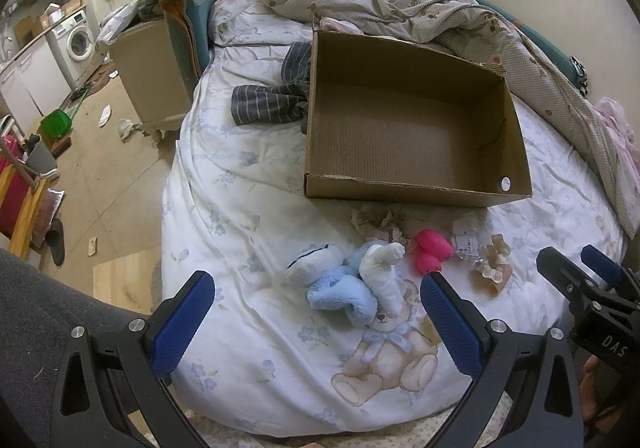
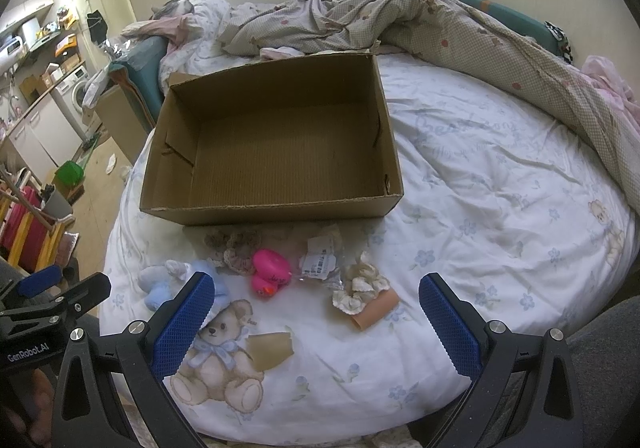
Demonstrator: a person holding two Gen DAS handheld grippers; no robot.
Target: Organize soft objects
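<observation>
Bedroom setting: a bed covered by a white duvet (image 2: 480, 176) printed with blue flowers and teddy bears, with a crumpled beige checked blanket (image 2: 440, 28) heaped along its far side. An open cardboard box (image 2: 272, 204) sits on the duvet, nothing visible inside; in the left wrist view a dark striped garment (image 1: 272, 100) lies against its left wall.

Soft objects lie in a loose row on the duvet just in front of the box's near wall:
- blue and white plush toy (image 1: 352, 288), leftmost, lying on its side;
- beige crocheted scrunchie (image 2: 236, 248), close to the box;
- pink rubber toy (image 2: 270, 274), touching the scrunchie's edge;
- clear packet with a barcode label (image 2: 320, 262), just right of the pink toy;
- cream frilled scrunchie (image 2: 362, 288), rightmost, resting on a tan piece.

A torn scrap of brown paper (image 2: 272, 348) lies nearer the camera, beside the printed bear.

Left gripper (image 1: 318, 322): blue pads spread wide, nothing between them, hovering over the plush toy. Right gripper (image 2: 318, 322): also spread wide, holding nothing, positioned above the frilled scrunchie and the paper scrap. Beyond the bed's left edge are a washing machine (image 1: 80, 40) and a cluttered floor.
</observation>
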